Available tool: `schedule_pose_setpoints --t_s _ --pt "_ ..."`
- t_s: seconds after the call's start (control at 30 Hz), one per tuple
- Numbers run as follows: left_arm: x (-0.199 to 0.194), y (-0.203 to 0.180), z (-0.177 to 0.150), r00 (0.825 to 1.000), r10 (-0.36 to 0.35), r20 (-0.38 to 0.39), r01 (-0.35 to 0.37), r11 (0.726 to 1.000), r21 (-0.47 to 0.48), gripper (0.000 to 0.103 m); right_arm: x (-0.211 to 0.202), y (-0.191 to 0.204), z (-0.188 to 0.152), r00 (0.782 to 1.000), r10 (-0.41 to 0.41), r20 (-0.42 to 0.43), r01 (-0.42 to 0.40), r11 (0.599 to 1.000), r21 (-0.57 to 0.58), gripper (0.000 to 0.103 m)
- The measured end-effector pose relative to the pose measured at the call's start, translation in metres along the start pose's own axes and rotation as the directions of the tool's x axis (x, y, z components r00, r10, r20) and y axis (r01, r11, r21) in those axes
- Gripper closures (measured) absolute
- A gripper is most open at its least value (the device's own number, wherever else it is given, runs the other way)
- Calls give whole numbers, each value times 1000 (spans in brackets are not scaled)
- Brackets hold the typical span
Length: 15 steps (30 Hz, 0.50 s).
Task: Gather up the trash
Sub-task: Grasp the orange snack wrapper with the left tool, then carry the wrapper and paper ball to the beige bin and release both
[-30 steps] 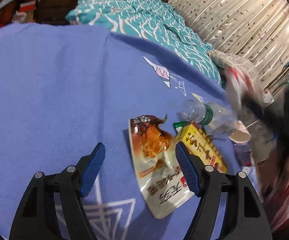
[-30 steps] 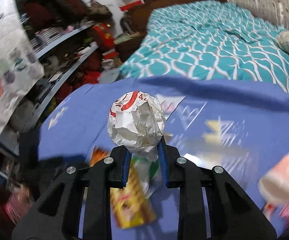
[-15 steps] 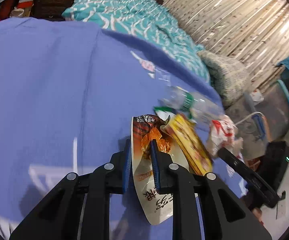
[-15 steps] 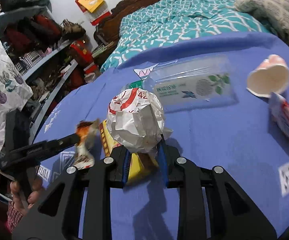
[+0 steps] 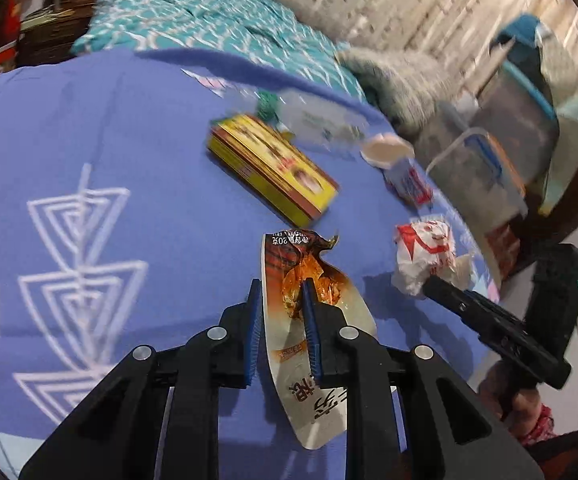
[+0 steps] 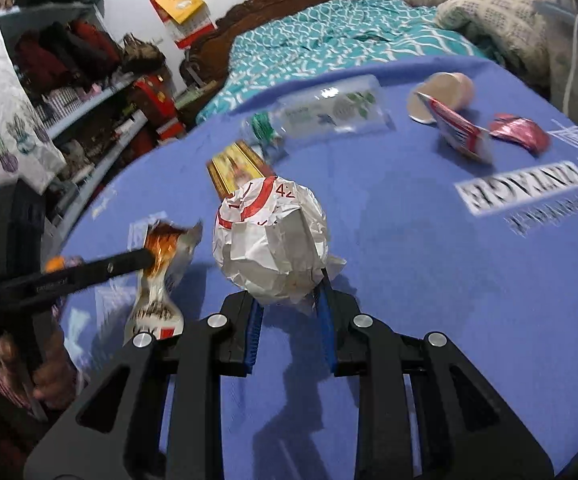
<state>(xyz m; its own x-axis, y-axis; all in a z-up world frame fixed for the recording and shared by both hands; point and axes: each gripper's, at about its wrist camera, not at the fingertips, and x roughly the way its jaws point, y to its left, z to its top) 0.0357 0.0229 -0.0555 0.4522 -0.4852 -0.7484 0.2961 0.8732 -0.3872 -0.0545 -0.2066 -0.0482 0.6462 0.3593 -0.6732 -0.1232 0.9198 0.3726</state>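
My left gripper point(image 5: 281, 286) has a brown and orange snack wrapper point(image 5: 289, 248) pinched between its blue pads and lifted off the blue cloth; the jaws are opening slightly, with the wrapper still between them. In the right wrist view the same wrapper point(image 6: 161, 280) hangs from the left gripper point(image 6: 145, 258). My right gripper point(image 6: 289, 300) is shut on a crumpled white paper ball point(image 6: 271, 236) with red print, held above the cloth. In the left wrist view that paper ball point(image 5: 425, 256) shows at the right, on the right gripper point(image 5: 429, 280).
On the blue tablecloth point(image 6: 449, 280) lie a yellow box point(image 5: 273, 164), a clear plastic bottle point(image 6: 329, 114), a tipped paper cup point(image 6: 445, 94), a red and white wrapper point(image 6: 463, 130) and a pink wrapper point(image 6: 523, 132). A bed point(image 6: 329, 40) stands behind, cluttered shelves point(image 6: 89, 100) at the left.
My left gripper shut on the snack wrapper and lifted it away from the yellow box. My right gripper swung across the table and lower, keeping the paper ball.
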Motion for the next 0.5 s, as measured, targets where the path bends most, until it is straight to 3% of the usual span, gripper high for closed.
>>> schedule_pose_setpoints --t_s 0.03,0.07,0.1,0.17,0.23,0.3,0.33,0.4,0.47,0.5 --pt "5 -3 -1 1000 21 -11 -21 1000 3 59 -3 -2 -4 1000 -16 -1 16 1000 -3 75" --pt "8 -3 -2 999 31 -16 -31 1000 -3 28 -7 -4 -9 1000 -26 -4 26 1000 -2 73" --pt "9 -2 -3 1000 26 -9 -26 999 -23 19 -8 -6 -15 999 -39 -10 39 999 -2 72" --pt "14 3 -4 1000 -8 -18 7 999 -53 20 -10 -8 -23 998 -65 -21 65 998 1 65" --pt "18 3 -6 999 -23 -29 21 997 -68 22 -12 -10 -28 997 -82 -16 82 997 8 43" --pt "20 -4 -8 1000 3 -21 -4 999 -37 23 -17 -11 -30 993 -116 13 116 993 -4 31" --pt "20 -5 -9 1000 11 -19 -11 1000 -23 24 -19 -9 -30 992 -126 27 126 992 -9 30" --pt "24 -16 -11 998 57 -8 -56 998 29 38 -22 -9 -27 990 -135 37 136 991 -15 30" --pt "30 -27 -13 996 85 -10 -84 993 77 64 -23 -9 -25 989 -140 40 141 990 -15 29" --pt "33 -32 -14 996 86 -15 -84 992 99 70 -23 -8 -25 990 -139 41 139 990 -18 28"
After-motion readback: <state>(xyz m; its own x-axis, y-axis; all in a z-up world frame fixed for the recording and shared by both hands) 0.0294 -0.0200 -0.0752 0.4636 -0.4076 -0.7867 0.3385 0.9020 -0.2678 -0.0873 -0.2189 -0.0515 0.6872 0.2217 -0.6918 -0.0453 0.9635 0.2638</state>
